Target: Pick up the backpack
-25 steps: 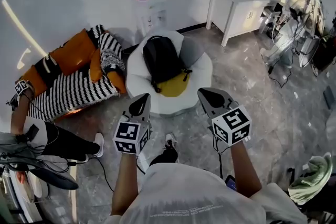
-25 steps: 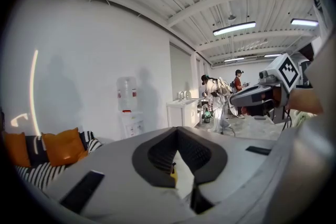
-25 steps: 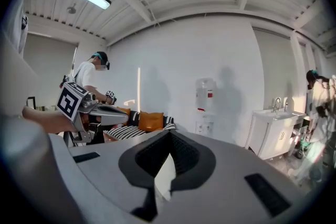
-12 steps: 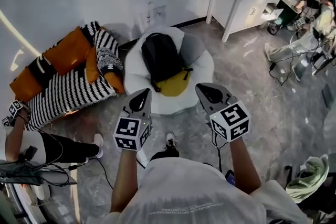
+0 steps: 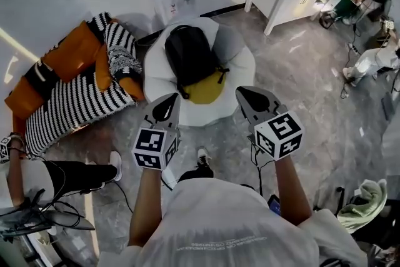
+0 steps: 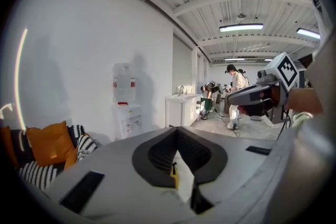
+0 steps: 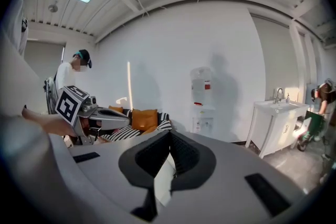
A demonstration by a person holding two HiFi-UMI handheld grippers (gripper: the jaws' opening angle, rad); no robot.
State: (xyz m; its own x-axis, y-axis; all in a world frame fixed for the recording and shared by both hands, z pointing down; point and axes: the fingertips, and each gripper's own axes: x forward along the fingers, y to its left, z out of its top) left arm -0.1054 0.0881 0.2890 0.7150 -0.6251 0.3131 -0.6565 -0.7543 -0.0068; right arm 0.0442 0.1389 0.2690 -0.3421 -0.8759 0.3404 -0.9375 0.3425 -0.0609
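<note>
In the head view, one black backpack [image 5: 189, 56] is seen lying on one white beanbag chair [image 5: 240, 72], touching one yellow cushion [image 5: 205, 90]. Two grippers are held out, the left gripper [image 5: 167, 107] and the right gripper [image 5: 251, 100]. The backpack lies ahead of both, not touched.

In the left gripper view, the jaws are pressed together and nothing is held.

In the right gripper view, the jaws are pressed together too, with nothing held.

Readable text: none.
Shirt print [image 5: 220, 247]: faint lettering, too small to read.
Water bottle label [image 7: 206, 86]: red, nothing legible.
</note>
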